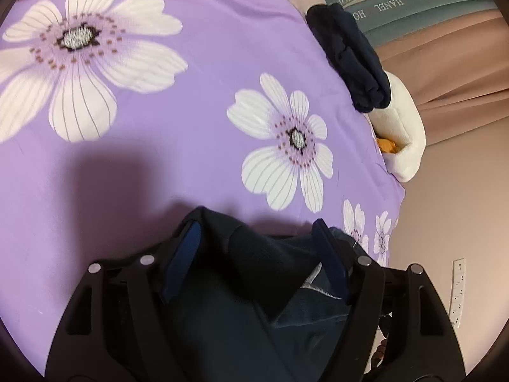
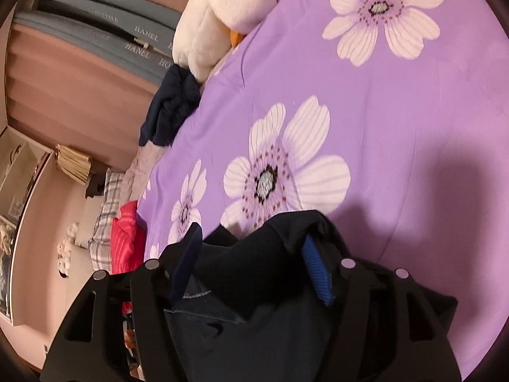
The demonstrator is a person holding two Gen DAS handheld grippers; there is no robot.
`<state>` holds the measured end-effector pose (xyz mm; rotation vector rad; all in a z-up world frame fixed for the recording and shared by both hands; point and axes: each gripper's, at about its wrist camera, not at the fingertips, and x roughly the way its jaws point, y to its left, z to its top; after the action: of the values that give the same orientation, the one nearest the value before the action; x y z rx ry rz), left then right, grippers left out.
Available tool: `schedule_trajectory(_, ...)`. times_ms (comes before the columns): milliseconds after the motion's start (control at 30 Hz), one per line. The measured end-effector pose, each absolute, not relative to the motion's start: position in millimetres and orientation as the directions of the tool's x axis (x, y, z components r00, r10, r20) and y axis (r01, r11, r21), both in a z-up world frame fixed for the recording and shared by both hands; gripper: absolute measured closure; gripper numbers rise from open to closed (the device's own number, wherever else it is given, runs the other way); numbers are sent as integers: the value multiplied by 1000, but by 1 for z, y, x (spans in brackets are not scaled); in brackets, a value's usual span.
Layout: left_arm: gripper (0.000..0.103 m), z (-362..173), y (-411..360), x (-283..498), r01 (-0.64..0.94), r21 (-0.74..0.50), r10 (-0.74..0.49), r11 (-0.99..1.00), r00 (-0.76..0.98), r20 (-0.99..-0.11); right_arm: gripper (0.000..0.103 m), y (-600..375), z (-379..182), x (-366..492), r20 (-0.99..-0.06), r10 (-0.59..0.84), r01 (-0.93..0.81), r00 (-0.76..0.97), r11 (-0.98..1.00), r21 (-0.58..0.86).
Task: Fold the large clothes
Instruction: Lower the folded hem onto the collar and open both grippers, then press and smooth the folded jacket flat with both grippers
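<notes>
- The dark navy, soft fabric garment lay bunched at the near edge of the bed, on the purple floral bed cover, at six o'clock in both wrist views.
- The left gripper had its jaws apart, cloth lying loose between them, unpinched.
- The right gripper likewise stood with jaws apart, the garment's ribbed fold slack between them.
- Judged light, limp and non-slippery; it would sag and crease readily.
- Best hold: stitched hems or corners, one per gripper, well apart.
- A second dark folded garment lay at one o'clock beside a white plush toy.
</notes>
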<state>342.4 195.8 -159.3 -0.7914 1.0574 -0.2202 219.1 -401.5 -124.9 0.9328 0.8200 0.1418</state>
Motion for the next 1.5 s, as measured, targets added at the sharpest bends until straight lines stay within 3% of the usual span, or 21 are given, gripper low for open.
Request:
schedule_trajectory(233,25,-136,216,335,-202,-634,-442,746,562,-699,29,-418,-102,210,-512,319,238,798,614,753)
schedule_trajectory(467,23,-124,168,313,2,-458,-391,889,526,-755,29,-320,-77,230,-623,404,-109,670,884,456)
schedule_trajectory(667,23,-175,141,322,28,-345,-325,938,416,-850,30,-238,-125,252,-805,361,-260,471,929,264)
schedule_trajectory(800,23,-182,153,318,16,-359,-332,933,422,-844,33,-215,-149,258,-888,208,-301,410,950,84)
schedule_trajectory(1000,17,-163,171,304,6,-395,-351,919,468,-811,33,-184,-111,270,-811,324,-472,487,879,68)
schedule_trajectory(1300,16,-172,182,286,4,-435,-391,901,442,-807,33,-137,-132,321,-888,303,-676,345,737,-11)
schedule_trajectory(1333,16,-174,183,286,3,-434,-392,901,437,-810,39,-135,-137,324,-904,300,-694,304,720,5)
schedule_trajectory(1400,16,-178,184,284,5,-425,-386,905,428,-817,60,-135,-141,324,-921,300,-721,247,692,32)
schedule_trajectory(1467,16,-180,185,285,3,-423,-384,906,425,-820,93,-129,-140,323,-933,272,-748,235,663,5)
schedule_trajectory(1500,16,-181,186,285,2,-424,-385,906,425,-820,96,-127,-139,320,-936,252,-764,245,645,-26)
